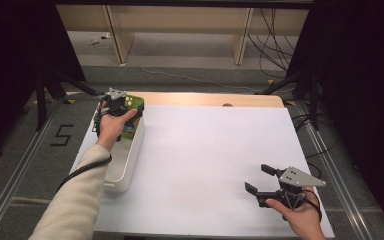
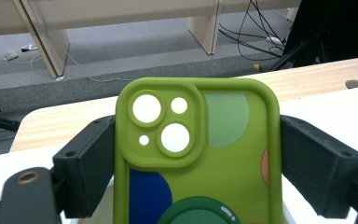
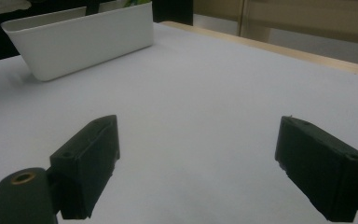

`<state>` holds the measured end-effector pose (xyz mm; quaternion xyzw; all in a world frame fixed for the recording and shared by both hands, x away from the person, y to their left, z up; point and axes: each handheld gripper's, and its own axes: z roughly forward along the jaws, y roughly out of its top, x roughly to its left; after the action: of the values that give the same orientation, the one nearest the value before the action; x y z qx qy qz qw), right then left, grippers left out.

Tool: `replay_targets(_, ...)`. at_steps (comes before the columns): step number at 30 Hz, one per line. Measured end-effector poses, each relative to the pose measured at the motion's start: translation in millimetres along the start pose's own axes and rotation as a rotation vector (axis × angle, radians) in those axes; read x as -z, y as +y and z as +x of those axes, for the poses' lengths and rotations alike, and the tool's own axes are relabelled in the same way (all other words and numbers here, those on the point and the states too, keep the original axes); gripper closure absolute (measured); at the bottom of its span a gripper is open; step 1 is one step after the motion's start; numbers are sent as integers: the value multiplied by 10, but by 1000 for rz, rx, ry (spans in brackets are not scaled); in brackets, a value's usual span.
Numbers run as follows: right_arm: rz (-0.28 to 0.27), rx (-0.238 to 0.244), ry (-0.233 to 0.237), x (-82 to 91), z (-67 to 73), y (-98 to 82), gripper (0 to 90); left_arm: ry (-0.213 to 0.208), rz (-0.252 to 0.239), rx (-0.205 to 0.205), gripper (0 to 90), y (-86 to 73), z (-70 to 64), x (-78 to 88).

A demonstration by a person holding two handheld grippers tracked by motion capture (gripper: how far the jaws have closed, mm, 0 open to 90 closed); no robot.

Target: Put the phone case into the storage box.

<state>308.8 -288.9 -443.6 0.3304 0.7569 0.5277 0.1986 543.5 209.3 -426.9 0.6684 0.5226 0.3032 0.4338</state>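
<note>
The left gripper (image 2: pixel 196 154) holds a green phone case (image 2: pixel 196 154). Its two black jaws press on the case from both sides. The case has a raised corner with round holes for a camera. It also has blue, dark green and pale green round shapes on it. In the high view the left gripper (image 1: pixel 125 111) is at about 10 o'clock on the tabletop (image 1: pixel 210 160). The phone case (image 1: pixel 132 103) is there too, held just above the far end of a long white bin (image 1: pixel 127 160). A hand (image 1: pixel 112 125) in a cream sleeve (image 1: pixel 75 200) grips the handle. A black cable (image 1: pixel 82 170) runs back along the sleeve.

The white bin lies along the left side of the tabletop, at about 9 o'clock. Something blue and green lies inside it, below the hand. I cannot tell what it is.

The right gripper (image 1: pixel 260 180) is at about 5 o'clock, well apart from the bin. Its jaws stand wide, with nothing between them. It has a grey three-cornered plate on top. In the right gripper view the right gripper (image 3: pixel 200 163) hangs over bare white tabletop (image 3: pixel 205 93), and the white bin (image 3: pixel 84 39) sits far off at about 11 o'clock.

Past the tabletop there is grey floor (image 1: pixel 180 55) with wooden legs (image 1: pixel 117 35) and black wires (image 1: pixel 275 45).
</note>
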Motion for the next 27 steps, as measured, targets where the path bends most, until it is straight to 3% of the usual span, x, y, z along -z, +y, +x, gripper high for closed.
replay_targets(27,-1,-1,1,-4,3,1,149,-4,6,-1,158,-22,15,11)
